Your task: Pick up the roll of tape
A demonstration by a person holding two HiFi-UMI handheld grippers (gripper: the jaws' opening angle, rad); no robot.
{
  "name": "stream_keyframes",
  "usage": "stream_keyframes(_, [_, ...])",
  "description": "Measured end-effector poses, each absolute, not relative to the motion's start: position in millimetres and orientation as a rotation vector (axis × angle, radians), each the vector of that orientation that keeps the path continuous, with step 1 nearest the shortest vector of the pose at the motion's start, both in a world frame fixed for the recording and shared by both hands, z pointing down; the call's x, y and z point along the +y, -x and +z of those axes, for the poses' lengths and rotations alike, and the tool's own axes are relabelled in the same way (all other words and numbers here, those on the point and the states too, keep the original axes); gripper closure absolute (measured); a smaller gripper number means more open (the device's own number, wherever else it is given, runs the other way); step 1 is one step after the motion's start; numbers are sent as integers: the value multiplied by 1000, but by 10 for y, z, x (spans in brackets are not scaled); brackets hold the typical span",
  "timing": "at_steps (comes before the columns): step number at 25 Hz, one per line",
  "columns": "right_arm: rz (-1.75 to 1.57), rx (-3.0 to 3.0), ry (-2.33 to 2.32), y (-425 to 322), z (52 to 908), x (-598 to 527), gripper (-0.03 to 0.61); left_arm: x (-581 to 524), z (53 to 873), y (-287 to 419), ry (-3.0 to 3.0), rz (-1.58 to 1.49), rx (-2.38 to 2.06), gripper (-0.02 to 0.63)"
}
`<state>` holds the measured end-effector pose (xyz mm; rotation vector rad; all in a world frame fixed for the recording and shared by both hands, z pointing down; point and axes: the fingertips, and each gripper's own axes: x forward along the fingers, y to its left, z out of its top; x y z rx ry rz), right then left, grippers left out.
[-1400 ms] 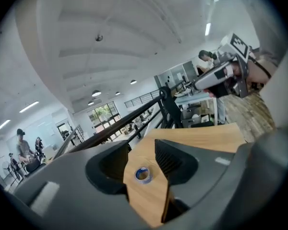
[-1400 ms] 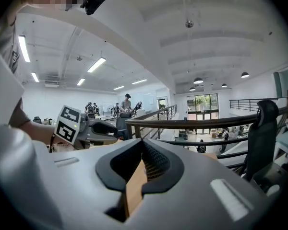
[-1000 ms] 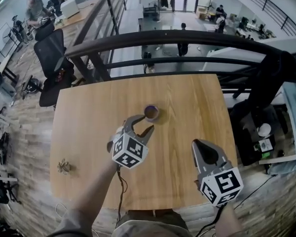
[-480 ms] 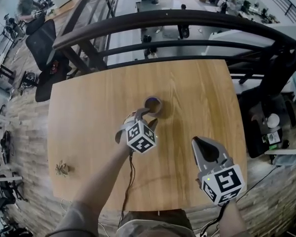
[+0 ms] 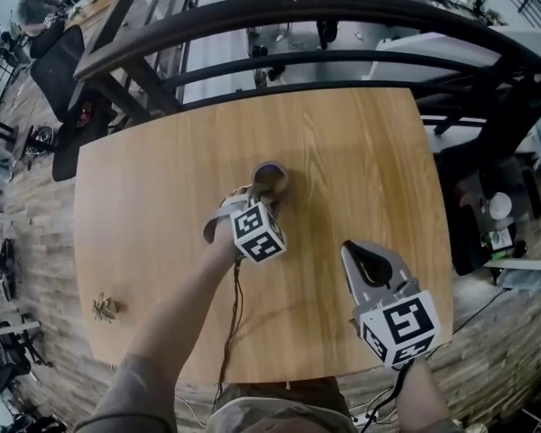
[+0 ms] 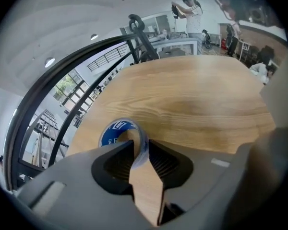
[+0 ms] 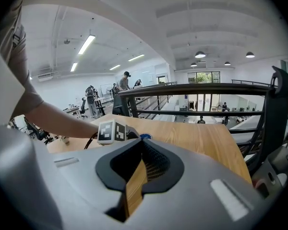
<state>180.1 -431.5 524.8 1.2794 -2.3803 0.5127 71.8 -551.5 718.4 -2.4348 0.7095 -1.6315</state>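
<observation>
The roll of tape [image 5: 272, 175], clear with a blue core, lies flat near the middle of the wooden table [image 5: 361, 152]. My left gripper [image 5: 263, 191] points steeply down onto it. In the left gripper view its jaws are closing on the near wall of the roll [image 6: 116, 131]. One finger is inside the hole and the other outside, and both pads touch the wall. My right gripper [image 5: 366, 258] hangs over the table's right front part, well clear of the roll. Its jaws are together with nothing between them [image 7: 142, 150]. It sees the roll [image 7: 144, 137] beyond the left gripper's marker cube [image 7: 111, 131].
A small brown dried object [image 5: 101, 308] lies near the table's left front corner. A black railing [image 5: 298, 12] runs just behind the far edge, with a drop to a lower floor beyond. Dark chairs and bags [image 5: 487, 197] stand off the right side.
My left gripper has come down from above the table onto the roll, and its wide jaws have narrowed around the wall. My right gripper has sunk a little.
</observation>
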Motion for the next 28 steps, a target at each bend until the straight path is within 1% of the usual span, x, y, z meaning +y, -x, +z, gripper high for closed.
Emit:
stream_keyframes(1, [514, -2380, -1273, -1787, 5266, -4310, 568, -5503, 7198, -714, 2421, -1647, 692, 524])
stream_keyframes(5, [504, -2377, -1245, -1749, 5292, -4285, 568, -5445, 7178, -784, 2428, -1661, 649, 555])
stream_keyframes(10, [508, -2377, -1252, -1731, 5235, -4249, 568, -5259, 7106, -817, 2537, -1615, 696, 563])
stream_keyframes(16, [480, -2401, -1297, -1736, 4959, -4187, 568, -5106, 6355, -918, 2798, -1235, 928, 565])
stream_keyframes(23, [352, -2477, -1360, -1659, 4335, -4059, 568, -4830, 5168, -795, 2816, -768, 1125, 563])
stream_keyframes(28, [235, -2535, -1416, -1576, 3798, -3864, 568, -4474, 4335, -569, 2755, -522, 1231, 561])
